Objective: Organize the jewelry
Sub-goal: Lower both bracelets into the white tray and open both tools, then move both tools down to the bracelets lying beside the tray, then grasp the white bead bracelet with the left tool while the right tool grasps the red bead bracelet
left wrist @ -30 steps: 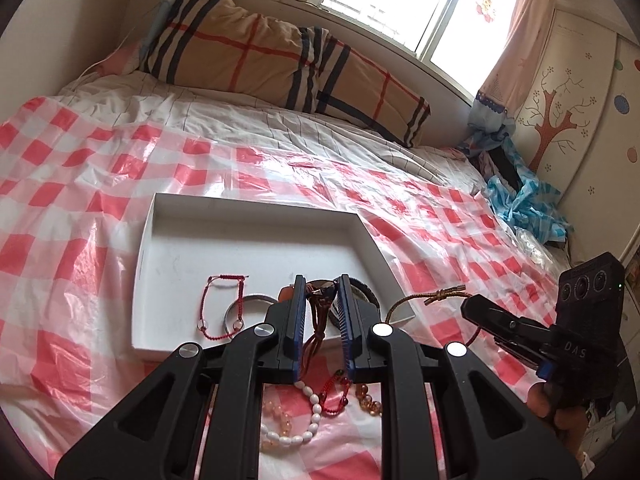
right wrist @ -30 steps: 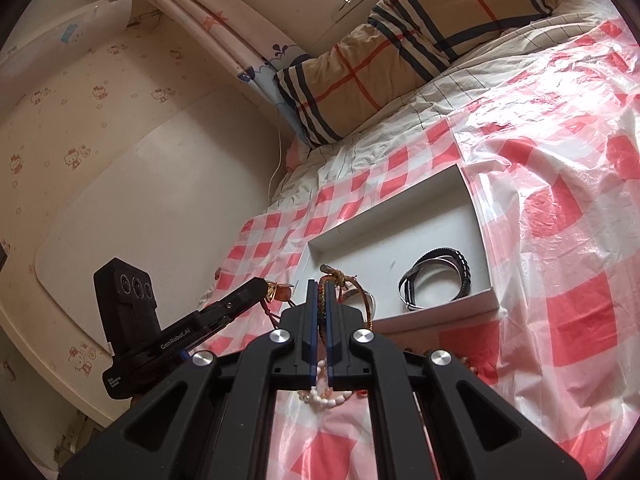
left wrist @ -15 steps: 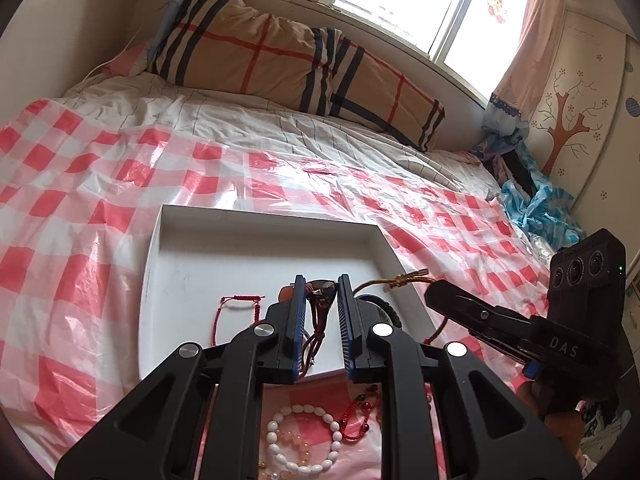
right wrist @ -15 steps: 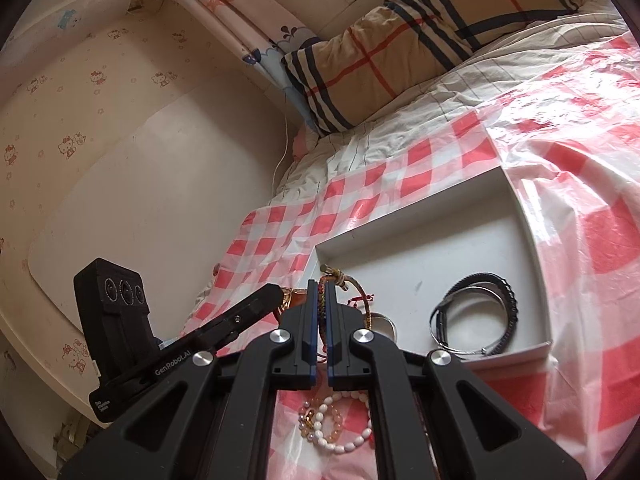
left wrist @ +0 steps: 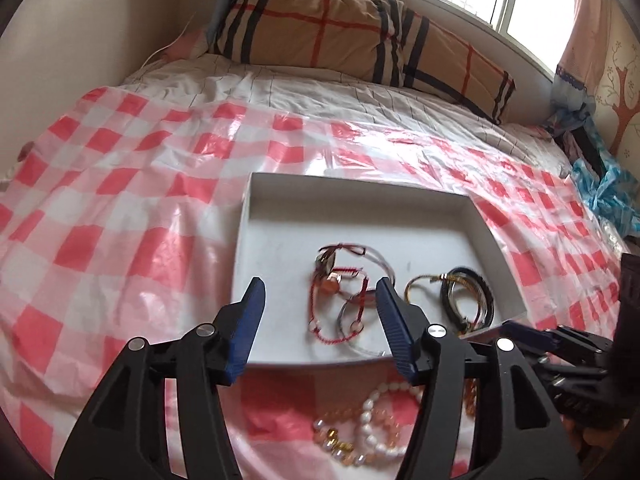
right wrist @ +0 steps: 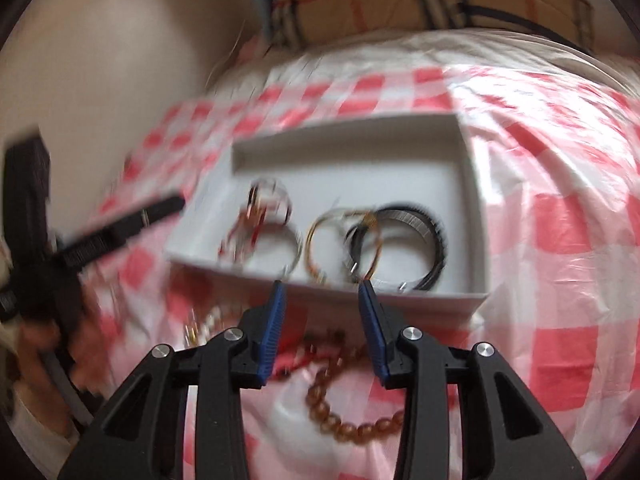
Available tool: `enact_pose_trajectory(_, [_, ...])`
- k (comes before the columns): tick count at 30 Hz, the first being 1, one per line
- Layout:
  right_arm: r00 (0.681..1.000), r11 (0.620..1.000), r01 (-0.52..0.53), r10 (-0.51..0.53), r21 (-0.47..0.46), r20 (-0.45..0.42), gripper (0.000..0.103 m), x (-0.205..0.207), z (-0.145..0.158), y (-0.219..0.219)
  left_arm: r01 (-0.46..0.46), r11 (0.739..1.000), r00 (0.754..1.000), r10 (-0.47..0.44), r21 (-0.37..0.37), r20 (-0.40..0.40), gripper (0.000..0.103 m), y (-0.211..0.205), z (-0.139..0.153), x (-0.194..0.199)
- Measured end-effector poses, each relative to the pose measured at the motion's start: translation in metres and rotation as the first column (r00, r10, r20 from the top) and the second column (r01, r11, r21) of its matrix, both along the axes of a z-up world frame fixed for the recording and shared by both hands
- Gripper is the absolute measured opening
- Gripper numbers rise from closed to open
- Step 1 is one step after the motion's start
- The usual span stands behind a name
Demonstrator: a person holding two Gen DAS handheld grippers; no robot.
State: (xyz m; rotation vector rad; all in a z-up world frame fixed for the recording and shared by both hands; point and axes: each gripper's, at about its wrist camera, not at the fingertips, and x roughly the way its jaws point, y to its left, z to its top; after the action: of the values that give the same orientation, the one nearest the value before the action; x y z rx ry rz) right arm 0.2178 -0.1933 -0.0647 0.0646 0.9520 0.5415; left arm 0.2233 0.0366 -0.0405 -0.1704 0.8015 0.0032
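Observation:
A white tray (left wrist: 360,196) lies on the bed just ahead of both grippers. Red cord bracelets (left wrist: 313,312) and a silver bangle lie tangled in its middle. A black bracelet (left wrist: 446,300) is at its right. My left gripper (left wrist: 319,286) hovers over the near wall, its jaws opening, with nothing pressed between them. My right gripper (right wrist: 321,286) is also opening, empty, at the tray's (right wrist: 400,304) near wall. Just beyond its tips a gold-brown cord bracelet (right wrist: 309,248) lies beside the black bracelet (right wrist: 440,248). Each gripper shows in the other's view: right gripper (left wrist: 516,330), left gripper (right wrist: 172,204).
On the red-and-white checked plastic sheet (left wrist: 120,200), short of the tray, lie a pearl bead bracelet (left wrist: 374,400) and an amber bead bracelet (right wrist: 340,426). A plaid pillow (left wrist: 360,36) lies at the head of the bed, and a blue bag (left wrist: 608,200) at the far right. The right wrist view is blurred.
Both grippers were shut on cord bracelets over the tray and now stand open. The bracelets now lie in the tray. Both hands have tipped down and come closer to it.

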Motion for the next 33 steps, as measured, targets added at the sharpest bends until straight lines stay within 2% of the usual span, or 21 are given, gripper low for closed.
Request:
enact_pose_trajectory(2, [0.999, 0.998, -0.044, 0.042, -0.052, -0.033, 0.038, 0.000, -0.013, 0.012, 0.027, 0.998, 1.000, -0.027, 0.049, -0.004, 0.054, -0.004, 0.004, -0.006])
enact_pose_trajectory(6, [0.998, 0.984, -0.058, 0.057, -0.168, -0.009, 0.038, -0.002, -0.028, 0.021, 0.172, 0.977, 0.985, -0.167, 0.127, -0.051, 0.054, -0.028, 0.002, -0.011])
enact_pose_trajectory(9, [0.996, 0.982, -0.086, 0.078, -0.166, -0.052, 0.040, -0.001, -0.039, 0.018, 0.261, 0.948, 0.963, -0.241, 0.180, -0.123, 0.054, -0.045, -0.012, -0.014])
enact_pose_trajectory(14, [0.988, 0.974, -0.148, 0.136, -0.173, -0.075, 0.041, -0.005, -0.039, 0.019, 0.273, 0.942, 0.953, -0.237, 0.194, -0.190, 0.054, -0.051, -0.031, -0.010])
enact_pose_trajectory(17, [0.985, 0.972, -0.168, 0.156, -0.167, -0.079, 0.041, -0.007, -0.038, 0.021, 0.270, 0.939, 0.954, -0.231, 0.211, -0.191, 0.055, -0.052, -0.034, -0.009])
enact_pose_trajectory(20, [0.985, 0.973, -0.169, 0.160, -0.159, -0.068, 0.041, -0.008, -0.035, 0.022, 0.290, 0.943, 0.945, -0.256, 0.163, -0.205, 0.055, -0.051, -0.035, -0.009])
enact_pose_trajectory(24, [0.981, 0.952, -0.192, 0.188, -0.236, -0.042, 0.040, -0.013, -0.037, 0.033, 0.306, 0.932, 0.938, -0.260, 0.195, -0.230, 0.055, -0.057, -0.042, -0.008])
enact_pose_trajectory(26, [0.980, 0.949, -0.197, 0.192, -0.245, -0.045, 0.028, -0.013, -0.036, 0.032, 0.317, 0.925, 0.930, -0.260, 0.211, -0.259, 0.055, -0.060, -0.049, -0.007])
enact_pose_trajectory(27, [0.980, 0.947, -0.199, 0.193, -0.252, -0.045, 0.017, -0.013, -0.036, 0.032, 0.330, 0.921, 0.923, -0.268, 0.207, -0.278, 0.055, -0.061, -0.053, -0.007])
enact_pose_trajectory(29, [0.980, 0.947, -0.201, 0.195, -0.250, -0.050, 0.014, -0.014, -0.035, 0.030, 0.361, 0.912, 0.905, -0.293, 0.193, -0.307, 0.043, -0.066, -0.061, -0.007])
enact_pose_trajectory(30, [0.979, 0.947, -0.202, 0.195, -0.252, -0.051, 0.013, -0.014, -0.034, 0.030, 0.380, 0.908, 0.896, -0.313, 0.176, -0.316, 0.027, -0.068, -0.062, -0.008])
enact_pose_trajectory(31, [0.980, 0.949, -0.201, 0.194, -0.244, -0.053, 0.013, -0.014, -0.033, 0.029, 0.390, 0.905, 0.892, -0.326, 0.168, -0.312, 0.019, -0.071, -0.061, -0.010])
enact_pose_trajectory(33, [0.980, 0.959, -0.197, 0.189, -0.203, -0.057, 0.013, -0.013, -0.029, 0.024, 0.397, 0.905, 0.891, -0.339, 0.156, -0.302, 0.009, -0.072, -0.059, -0.011])
